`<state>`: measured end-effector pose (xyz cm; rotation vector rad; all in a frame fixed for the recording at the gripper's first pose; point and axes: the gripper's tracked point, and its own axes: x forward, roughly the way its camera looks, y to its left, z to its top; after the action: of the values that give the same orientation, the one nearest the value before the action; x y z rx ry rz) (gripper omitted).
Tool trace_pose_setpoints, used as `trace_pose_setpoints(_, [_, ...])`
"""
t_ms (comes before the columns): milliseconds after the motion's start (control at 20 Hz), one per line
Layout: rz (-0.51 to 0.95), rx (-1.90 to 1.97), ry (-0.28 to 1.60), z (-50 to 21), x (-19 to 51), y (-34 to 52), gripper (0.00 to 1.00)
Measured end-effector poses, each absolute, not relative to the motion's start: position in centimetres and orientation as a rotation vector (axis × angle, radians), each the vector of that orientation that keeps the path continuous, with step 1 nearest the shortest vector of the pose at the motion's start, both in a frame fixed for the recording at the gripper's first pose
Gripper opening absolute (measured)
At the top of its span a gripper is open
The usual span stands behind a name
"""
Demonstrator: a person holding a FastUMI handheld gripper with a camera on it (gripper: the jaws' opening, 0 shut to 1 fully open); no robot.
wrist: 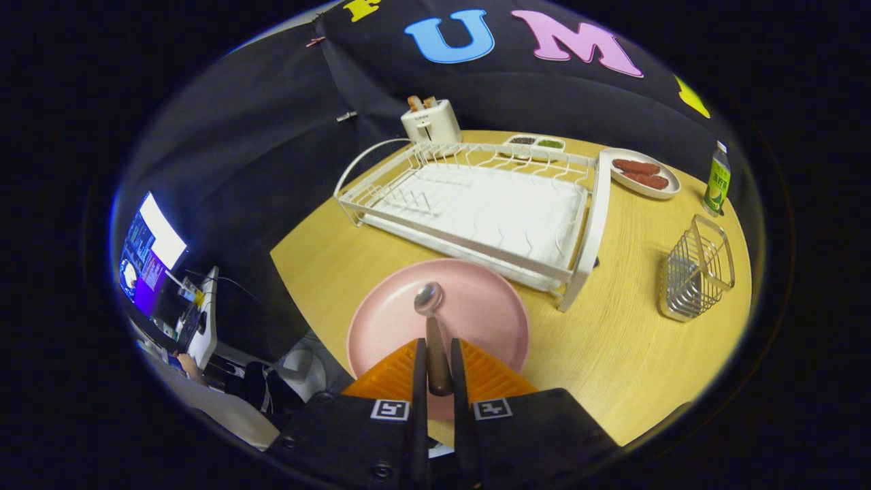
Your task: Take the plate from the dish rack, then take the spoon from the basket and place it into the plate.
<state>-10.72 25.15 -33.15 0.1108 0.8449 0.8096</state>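
So the spoon [431,320] is being clamped by its handle between both fingers [438,364] of the gripper, with its bowl being held out over the pink plate [476,306]. The plate is being carried by the desk [633,354], just in front of the white dish rack [476,204]. The wire basket [697,279] is being left off to the right.

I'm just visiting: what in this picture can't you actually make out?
- Spoon handle end: hidden between the gripper fingers, gripper view.
- Pink plate near rim: covered by the gripper.
- Whether the spoon bowl touches the plate: cannot tell.
- Wire basket contents: too small.
- Small dishes behind the dish rack: too small.
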Motion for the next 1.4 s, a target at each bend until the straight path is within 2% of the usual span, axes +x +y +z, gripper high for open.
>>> trace_pose_setpoints(50, [0.787,0.102,0.864,-33.8,-10.8,24.8,0.21])
trace_pose_setpoints(150, [0.759,0.106,0.892,-34.7,-10.9,24.8,0.33])
trace_pose_setpoints(250, [0.738,0.107,0.899,-34.7,-10.6,24.4,0.57])
trace_pose_setpoints(400, [0.707,0.121,0.888,-33.4,-10.0,23.3,0.86])
trace_pose_setpoints(550, [0.665,0.123,0.839,-30.7,-8.8,21.9,0.98])
trace_pose_setpoints(1100, [0.320,0.266,0.470,-13.7,1.8,12.3,0.99])
trace_pose_setpoints(1400, [0.227,0.225,0.283,-7.8,2.3,7.9,0.99])
